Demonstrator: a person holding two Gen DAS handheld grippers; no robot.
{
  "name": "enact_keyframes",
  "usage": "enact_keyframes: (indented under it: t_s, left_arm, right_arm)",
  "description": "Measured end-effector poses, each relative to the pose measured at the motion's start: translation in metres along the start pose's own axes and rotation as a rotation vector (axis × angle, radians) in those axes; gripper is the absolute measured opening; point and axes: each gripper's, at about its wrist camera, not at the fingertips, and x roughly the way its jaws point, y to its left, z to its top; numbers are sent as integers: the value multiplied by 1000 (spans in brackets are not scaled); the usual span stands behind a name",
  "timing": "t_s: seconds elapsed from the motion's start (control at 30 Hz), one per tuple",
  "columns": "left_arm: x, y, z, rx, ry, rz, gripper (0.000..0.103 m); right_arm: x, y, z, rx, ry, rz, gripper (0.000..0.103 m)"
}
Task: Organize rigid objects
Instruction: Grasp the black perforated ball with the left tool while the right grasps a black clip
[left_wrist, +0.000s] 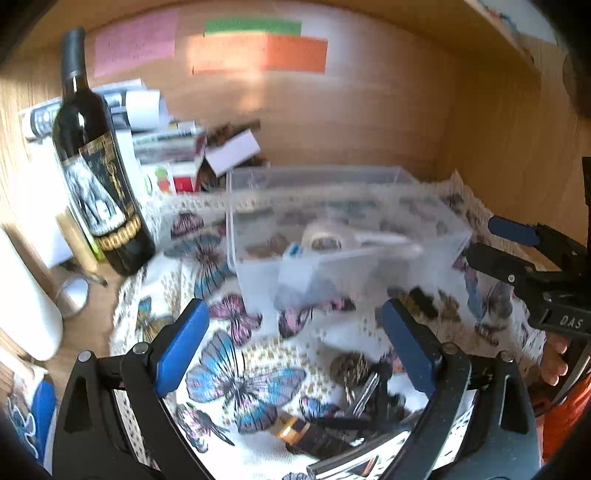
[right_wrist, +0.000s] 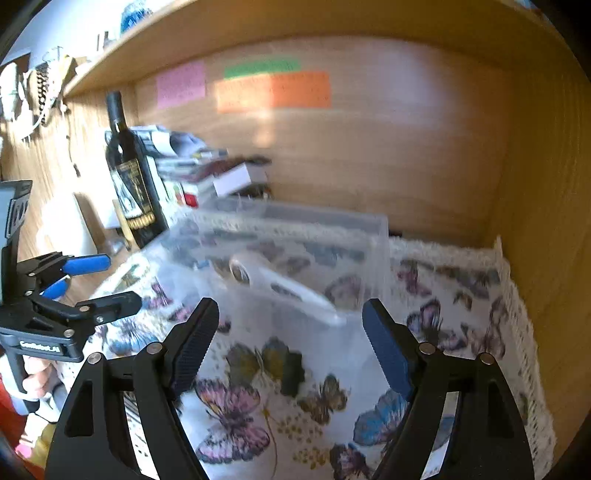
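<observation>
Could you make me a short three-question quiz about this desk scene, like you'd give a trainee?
1. True or false: the left gripper is clamped on the wine bottle.
2. Multiple choice: the roll of tape lies (A) inside the clear plastic box, (B) on the shelf, (C) between the right gripper fingers.
3. Fill in: the tablecloth is printed with ____.

Key: 1 false, both grippers are open and empty, and the bottle stands apart at the left. 2 A. 3 butterflies.
</observation>
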Motion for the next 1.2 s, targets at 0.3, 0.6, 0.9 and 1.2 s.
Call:
enact_keyframes:
  t_s: [0.3,0.6,0.9,1.2]
  left_arm:
    - [20,-16,-24,17,110,-98,62]
    - [45,-19,-32,9,211,-170,42]
    - [51,-17,-32,11,218,-198,36]
    - [44,-12,-32,-19,180,-201,31]
  right_arm:
    - [20,-8,-27,44,118,21,73]
    - [42,-7,-42,37,228,44,56]
    - [69,-5,-41,25,289,29,43]
    - [65,-4,-40,7,255,12,24]
